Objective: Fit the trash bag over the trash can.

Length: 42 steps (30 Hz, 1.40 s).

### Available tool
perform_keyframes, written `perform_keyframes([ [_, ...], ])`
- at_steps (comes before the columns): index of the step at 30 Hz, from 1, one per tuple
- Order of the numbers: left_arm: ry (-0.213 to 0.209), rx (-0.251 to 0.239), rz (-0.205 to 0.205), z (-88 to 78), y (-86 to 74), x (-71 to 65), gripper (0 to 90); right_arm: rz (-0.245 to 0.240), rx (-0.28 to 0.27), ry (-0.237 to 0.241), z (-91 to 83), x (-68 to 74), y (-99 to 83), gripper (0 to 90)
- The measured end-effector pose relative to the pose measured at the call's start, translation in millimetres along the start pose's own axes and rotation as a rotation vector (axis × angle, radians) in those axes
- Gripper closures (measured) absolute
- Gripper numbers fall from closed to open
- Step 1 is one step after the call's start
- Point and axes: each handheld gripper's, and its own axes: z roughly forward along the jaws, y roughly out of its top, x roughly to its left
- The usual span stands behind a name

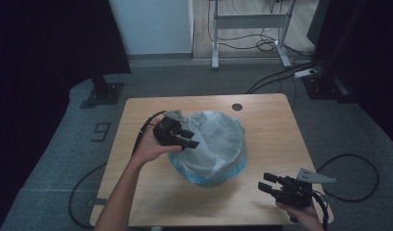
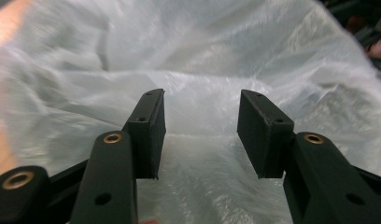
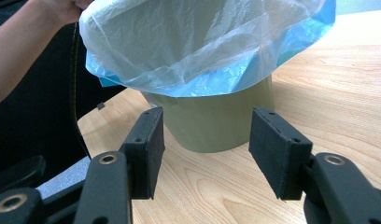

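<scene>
Nearest to the person, at the table's (image 1: 151, 204) near right corner, the right gripper (image 1: 263, 183) rests low in the hand with its jaws standing apart and nothing between them. Its own view looks along those jaws at the olive-green bin (image 3: 216, 121) just beyond, standing upright on the pale wood, a side the high view hides under plastic. That same view shows two liners folded over the rim: a blue bag (image 3: 296, 46) underneath and a clear white bag (image 3: 188, 42) draped over it, hanging down the wall. From above, the bin sits near the table's middle, the white bag (image 1: 216, 139) puffed up over its mouth with a blue edge (image 1: 204, 177) showing on the near side. On its left, the left gripper (image 1: 193, 140) reaches over the rim onto the bag. The left gripper view looks straight into crumpled white film (image 2: 202, 60); the jaws stand half apart, film behind them, none visibly pinched.
</scene>
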Motion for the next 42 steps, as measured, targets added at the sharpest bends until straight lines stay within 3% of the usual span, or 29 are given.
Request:
perform_keyframes([
  [5,-0.001,0.004,0.008,-3.4,10.2,4.7,50.1,0.004,-0.002,0.000,0.3,-0.8,0.3,44.3],
  [12,-0.012,0.059,0.008,10.6,24.6,14.8,49.5,0.009,0.005,-0.003,0.7,-2.4,-0.9,44.3],
  [16,0.018,0.175,0.023,28.9,29.7,17.4,54.8,0.011,0.006,-0.002,-1.2,-3.7,-1.5,44.3],
  [21,0.023,0.230,0.020,39.4,29.9,18.0,56.9,0.016,0.004,-0.003,-3.2,-4.8,-2.4,44.3],
  [24,0.001,0.203,0.015,36.7,30.1,17.7,56.2,0.016,0.006,-0.002,-2.8,-4.3,-2.7,44.3],
  [33,-0.083,0.053,0.040,12.6,38.3,20.9,54.1,0.017,0.001,-0.002,-3.6,-4.7,-1.6,44.3],
  [38,-0.109,0.032,0.062,15.2,51.3,22.4,53.1,0.012,0.009,0.000,-1.9,-3.9,-2.3,44.2],
  [42,-0.116,0.043,0.068,24.0,60.1,26.4,53.4,0.012,0.010,0.000,-2.4,-3.8,-2.3,44.2],
])
